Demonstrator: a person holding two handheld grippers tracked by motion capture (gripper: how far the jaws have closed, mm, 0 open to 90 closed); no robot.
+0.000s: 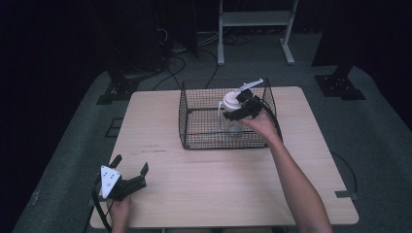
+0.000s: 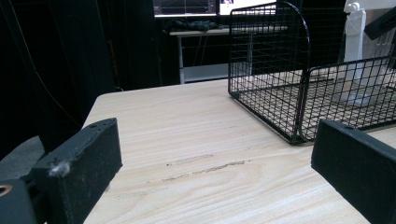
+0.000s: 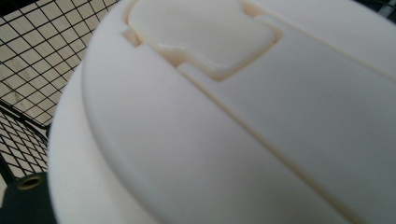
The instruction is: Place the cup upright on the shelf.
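A pale wooden table [image 1: 223,184] stands on grey carpet in a dark room. At its near edge the left gripper [image 1: 130,167] rests with jaws spread wide, nothing between them. Farther off, the right gripper [image 1: 239,108] sits against a white-lidded bottle [image 1: 231,103] inside the black wire basket [image 1: 194,143] — whether it is clamped I cannot tell, its jaws hidden behind the lid, which bears no legible writing.

No readable text, labels, brands or numbers anywhere. Lit screens at the far edge of the left gripper view are too blurred to read. White plastic lid [image 3: 243,116] is plain, moulded seams only. Pale wooden worktop [image 2: 196,154] carries just scuff marks, no markings.
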